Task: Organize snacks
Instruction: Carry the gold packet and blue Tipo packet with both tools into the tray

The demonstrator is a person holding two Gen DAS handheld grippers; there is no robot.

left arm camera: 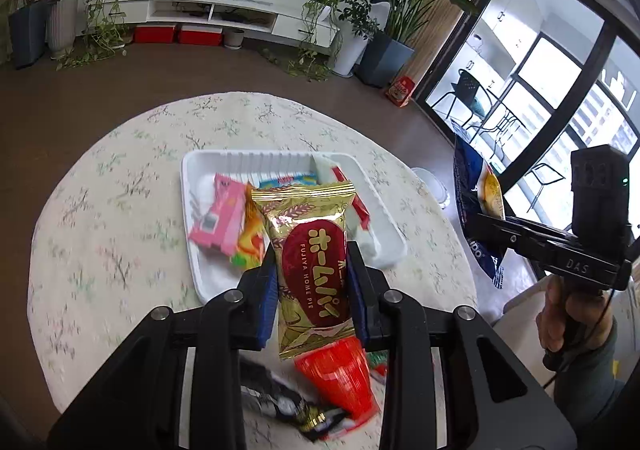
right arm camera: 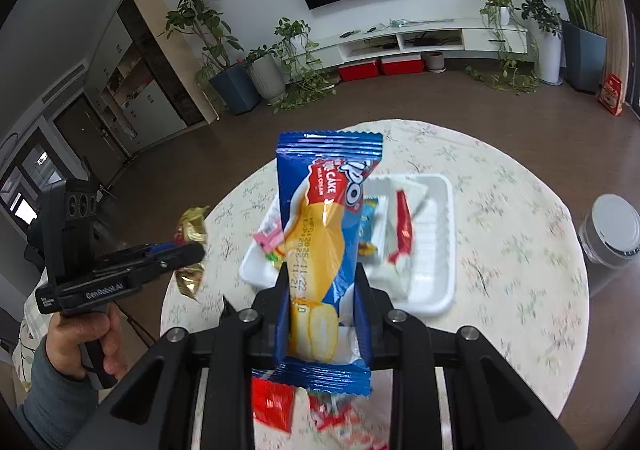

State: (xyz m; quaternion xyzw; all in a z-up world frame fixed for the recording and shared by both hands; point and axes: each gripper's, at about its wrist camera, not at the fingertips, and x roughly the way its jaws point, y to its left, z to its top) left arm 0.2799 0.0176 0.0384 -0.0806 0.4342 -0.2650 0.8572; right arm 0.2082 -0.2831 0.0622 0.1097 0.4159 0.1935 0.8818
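Closest to our left-hand camera, the left gripper point(left arm camera: 312, 274) has its blue-padded fingers point(left arm camera: 267, 290) pinching a gold Home Pie packet point(left arm camera: 310, 250) by its long edges, so the packet stands lengthwise between them, lifted above the surface point(left arm camera: 100, 218). Beneath it, near the lower edge of that view, we see a red wrapper point(left arm camera: 340, 382) and a dark packet with gold trim point(left arm camera: 288, 406) lying on the flowered cloth, both blurred. Farther off sits the white tray point(left arm camera: 192, 210), holding a pink packet point(left arm camera: 220, 218), an orange-and-green packet point(left arm camera: 250, 242) just beside it, a light blue one point(left arm camera: 288, 181) behind, and a red-and-white sachet point(left arm camera: 356, 206) toward its right side. In our right-hand view, the right gripper point(right arm camera: 322, 310) likewise pinches a blue cake packet point(right arm camera: 320, 234) between its fingers point(right arm camera: 362, 314), held upright over the near part of the same tray point(right arm camera: 440, 282), raised off the cloth. More red wrappers point(right arm camera: 272, 406) lie below it at the near edge of the surface. A lidded clear jar point(right arm camera: 610, 230) is at the right, beyond the surface's edge. Each camera catches the other gripper off to the side, gripped in a hand point(right arm camera: 86, 338) with a grey sleeve.
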